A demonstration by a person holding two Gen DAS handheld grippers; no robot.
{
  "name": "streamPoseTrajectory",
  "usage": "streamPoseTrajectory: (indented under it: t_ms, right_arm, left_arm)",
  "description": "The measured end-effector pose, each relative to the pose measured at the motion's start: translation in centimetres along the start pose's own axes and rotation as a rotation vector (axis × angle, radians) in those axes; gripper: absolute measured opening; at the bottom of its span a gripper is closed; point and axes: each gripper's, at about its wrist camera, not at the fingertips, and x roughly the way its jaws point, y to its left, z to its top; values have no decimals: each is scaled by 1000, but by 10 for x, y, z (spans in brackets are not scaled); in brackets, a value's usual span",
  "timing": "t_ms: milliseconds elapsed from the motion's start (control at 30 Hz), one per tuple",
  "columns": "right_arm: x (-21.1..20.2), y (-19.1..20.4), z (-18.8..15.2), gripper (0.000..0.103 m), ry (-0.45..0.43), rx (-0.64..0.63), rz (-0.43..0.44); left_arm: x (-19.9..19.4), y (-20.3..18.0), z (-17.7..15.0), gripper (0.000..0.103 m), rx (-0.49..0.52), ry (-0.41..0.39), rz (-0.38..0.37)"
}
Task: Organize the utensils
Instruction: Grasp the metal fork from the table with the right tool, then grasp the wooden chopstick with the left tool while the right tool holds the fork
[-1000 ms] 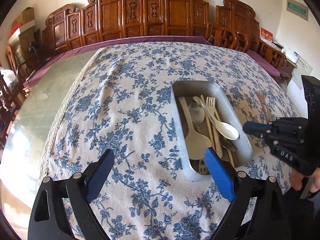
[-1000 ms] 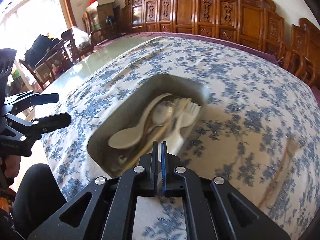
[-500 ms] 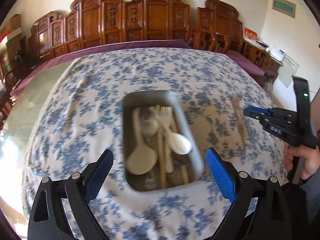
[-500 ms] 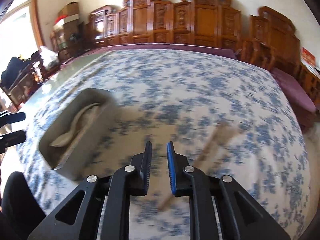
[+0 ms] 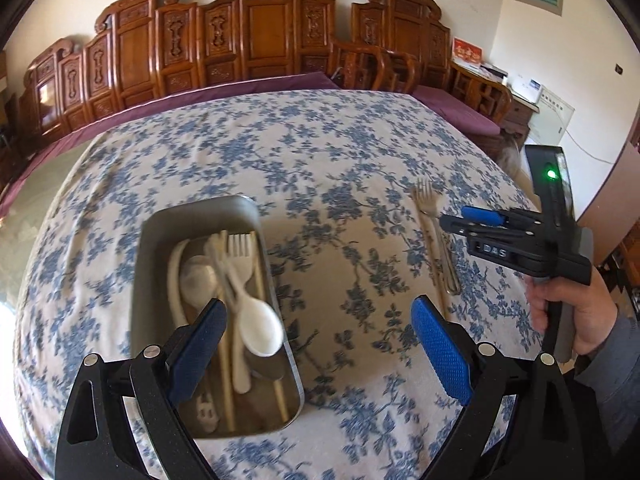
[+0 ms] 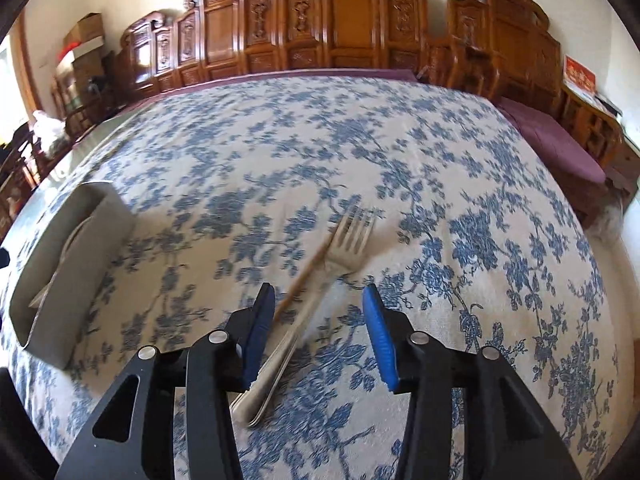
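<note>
A grey metal tray lies on the flowered tablecloth and holds a white spoon, a white fork, chopsticks and other utensils. It also shows at the left of the right wrist view. A metal fork lies on the cloth right of the tray, with a wooden chopstick beside it; the fork also shows in the left wrist view. My right gripper is open and empty, its jaws standing over the fork's handle. My left gripper is open and empty, above the tray's right edge.
The table is covered by a blue-flowered cloth. Carved wooden chairs line its far side. A bench with a purple cushion stands at the right. The table's right edge drops off near the right gripper.
My right gripper swung from the tray to the right, over the fork, and opened. My left gripper shifted right, so the tray now sits lower left in its view.
</note>
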Motion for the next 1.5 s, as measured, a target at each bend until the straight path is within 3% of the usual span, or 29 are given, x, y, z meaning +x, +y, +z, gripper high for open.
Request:
streamPoseTrajectory:
  t_ms: [167,300,433,500,700,1200,1333,1500]
  right_arm:
    - [20,4,-3,47,55,-22,-6]
    - [24,8,-1,33,72,-35,-34]
    - [25,10,-3,30,70,-64,-55]
    - [24,13,-3,21,72,-85,-67]
    - [19,-2,-3,8,96,-41,-49]
    - [2,-51,-6,8,65,75,1]
    - [1,-51,-5,8,59,72,8]
    - [1,-52,-6,8,57,79,11]
  left_arm:
    - [17,-7,3,90,1,17,-15]
    - [26,-10,4,90,-4,28,-28]
    - [34,-15,4,90,-1,36,-36]
    - [35,-18,4,90,0,38,-38]
    - [43,-26,5,90,-4,51,-39]
    - [87,-73,15,89,47,99,-38]
    - [103,-86,17,73,72,117,-45]
    - [121,-102,20,46,100,138,-55]
